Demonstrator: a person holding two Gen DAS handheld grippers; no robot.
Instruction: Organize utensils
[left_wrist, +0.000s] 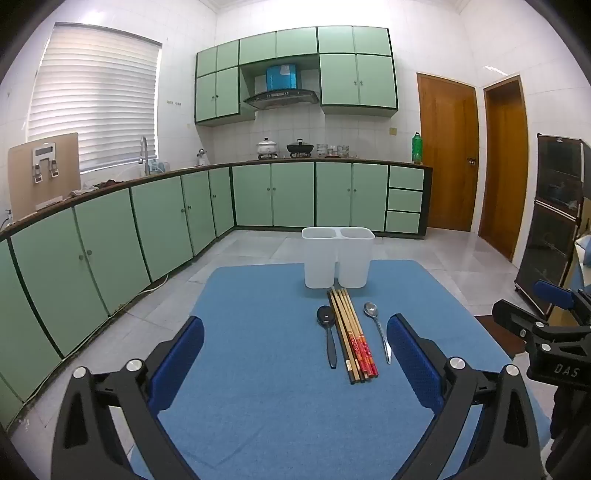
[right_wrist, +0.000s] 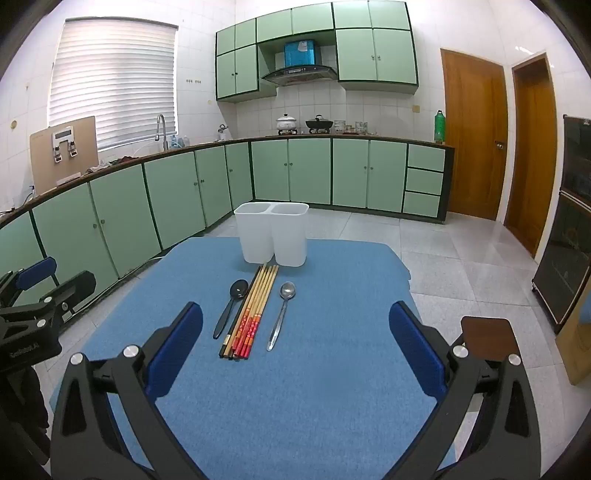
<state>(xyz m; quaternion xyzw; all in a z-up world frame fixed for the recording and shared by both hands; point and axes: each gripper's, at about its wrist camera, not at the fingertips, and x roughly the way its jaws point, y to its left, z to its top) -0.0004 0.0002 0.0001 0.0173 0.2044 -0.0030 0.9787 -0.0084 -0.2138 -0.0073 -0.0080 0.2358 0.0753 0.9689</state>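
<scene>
Both grippers are spread wide and hold nothing. Your left gripper (left_wrist: 295, 354) and right gripper (right_wrist: 295, 339) hover over the near half of the blue mat (right_wrist: 332, 369), clear of everything on it.

Nothing is sorted yet, as I read it. From the right wrist view, the white two-compartment holder (right_wrist: 272, 233) stands upright at 12 o'clock on the far edge of the mat. I can't see into either bin. Lying flat just in front of it, bowls and tips toward the holder:
- black spoon (right_wrist: 231, 306), at 11 o'clock
- chopsticks (right_wrist: 251, 314), bundled side by side, touching each other, red-patterned ends toward you
- steel spoon (right_wrist: 281, 314), just right of the bundle and apart from it

Likely first step: pick one of the spoons. Suggestions:
- The steel spoon is on your right gripper's side; take it with that one. Black spoon goes to the left.
- Come down straddling the handle, with the fingers crosswise to it. Grip mid-handle so it won't pivot.
- The handles are thin and flat on cloth. Get the pads down to the mat before closing.
- The black spoon lies close beside the bundle. Keep the inner finger off the chopsticks or they'll scatter.
- Tip it upright before dropping it into a bin. The holder looks light, so don't knock the rim.
</scene>
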